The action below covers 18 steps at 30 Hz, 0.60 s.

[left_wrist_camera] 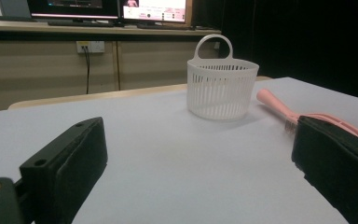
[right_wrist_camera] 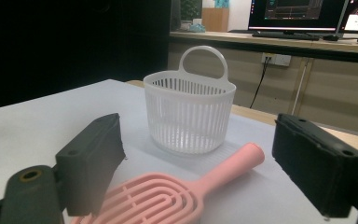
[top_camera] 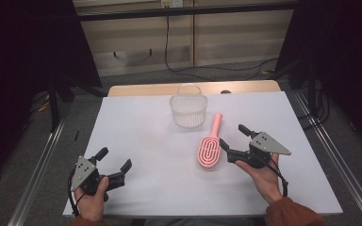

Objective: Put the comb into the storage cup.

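A: Hairbrush, pink and slotted, lies flat on the white table, its handle pointing toward the basket.

B: Where does it sit against the tools?

A: Just beside the right tool. In the high view the tool's nearer jaw tip is at the brush head's edge; whether it touches I cannot tell. In the right gripper view the hairbrush lies low between the two black jaws, which stand apart with nothing pressed between them.

B: So nothing is held?

A: Nothing. The right tool is parted wide, and its pads are off the brush.

B: And the left one?

A: The left tool is near the table's front left corner, well apart from the brush, jaws spread with bare table between them. From the left gripper view the basket stands ahead and the hairbrush lies to its right, partly behind one jaw.

B: Any brand or writing on the brush or basket?

A: None that I can read. The basket is plain white ribbed plastic with a loop handle. Monitors glow on the counter behind, but their text is too small to make out.
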Available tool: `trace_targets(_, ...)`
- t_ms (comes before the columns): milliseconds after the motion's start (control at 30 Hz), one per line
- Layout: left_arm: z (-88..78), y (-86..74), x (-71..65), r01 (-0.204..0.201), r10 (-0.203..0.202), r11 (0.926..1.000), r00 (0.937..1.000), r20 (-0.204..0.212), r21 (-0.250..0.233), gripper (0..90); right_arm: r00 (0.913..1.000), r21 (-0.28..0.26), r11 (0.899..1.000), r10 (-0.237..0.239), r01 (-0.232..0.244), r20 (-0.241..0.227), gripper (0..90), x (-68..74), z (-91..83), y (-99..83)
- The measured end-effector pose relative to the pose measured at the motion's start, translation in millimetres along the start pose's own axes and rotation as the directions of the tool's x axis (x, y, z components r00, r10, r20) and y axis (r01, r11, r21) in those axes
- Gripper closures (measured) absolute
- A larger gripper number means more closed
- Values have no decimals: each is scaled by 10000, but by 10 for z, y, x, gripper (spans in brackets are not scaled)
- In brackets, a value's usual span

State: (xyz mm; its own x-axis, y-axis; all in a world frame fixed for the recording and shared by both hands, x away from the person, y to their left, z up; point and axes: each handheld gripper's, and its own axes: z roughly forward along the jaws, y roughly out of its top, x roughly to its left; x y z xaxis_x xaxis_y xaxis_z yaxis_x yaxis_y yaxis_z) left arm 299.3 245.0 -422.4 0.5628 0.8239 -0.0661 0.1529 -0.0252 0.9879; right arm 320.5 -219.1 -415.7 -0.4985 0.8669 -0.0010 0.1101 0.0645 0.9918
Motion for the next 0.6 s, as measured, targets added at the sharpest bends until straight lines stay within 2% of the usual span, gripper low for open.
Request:
trace_targets(100, -2, 1, -1, -38, 38, 10000, 10000, -53, 12, 34, 9999, -20, 10000, -44, 44, -130, 239, -18, 36, 23)
trace_targets(300, -9, -1, 4, -67, 67, 10000, 10000, -30, 64, 34, 10000, -246, 9997, -17, 15, -87, 334, -76, 140, 141)
trace_targets(600, -7, -1, 10, -56, 57, 10000, 10000, -10, 60, 34, 9992, 63, 9994, 337, -336, -210, 468, -131, 322, 72)
